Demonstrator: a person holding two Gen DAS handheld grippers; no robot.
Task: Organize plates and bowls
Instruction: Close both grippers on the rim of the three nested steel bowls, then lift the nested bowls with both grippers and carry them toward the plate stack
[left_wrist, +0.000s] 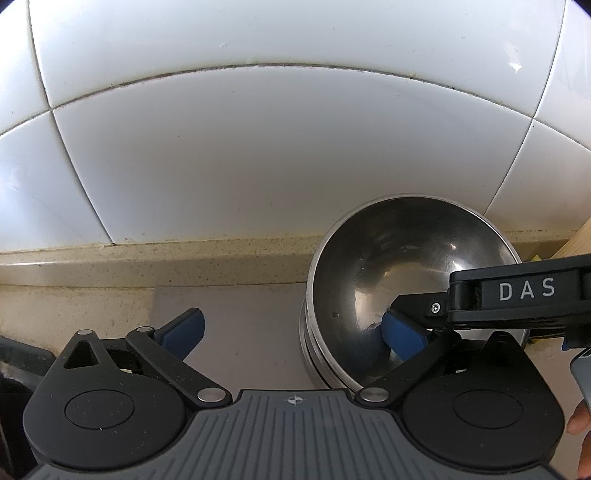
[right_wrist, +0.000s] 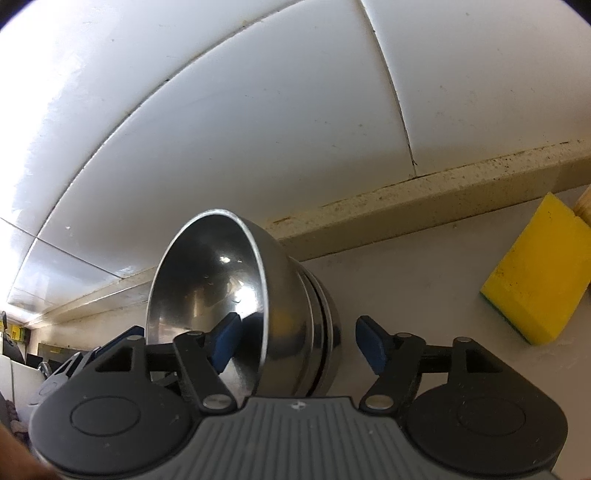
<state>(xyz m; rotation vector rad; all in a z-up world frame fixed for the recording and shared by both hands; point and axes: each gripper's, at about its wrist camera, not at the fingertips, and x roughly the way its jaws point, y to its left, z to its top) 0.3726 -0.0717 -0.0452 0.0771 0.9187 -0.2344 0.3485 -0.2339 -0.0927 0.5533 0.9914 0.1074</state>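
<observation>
White-tiled wall, speckled counter (left_wrist: 92, 295). Item: nested steel bowls (left_wrist: 406, 266), far right against the wall; light, rigid, slippery. Take them at the rim. Left gripper (left_wrist: 291, 332) spread wide, empty; right gripper (right_wrist: 301, 341) straddles the rim, pads apart.

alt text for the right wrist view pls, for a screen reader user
The right gripper straddles the near rim of a stack of steel bowls, one blue pad inside the top bowl, one outside, neither pressing on it. A yellow sponge lies on the counter to the right, below a white tiled wall.
</observation>
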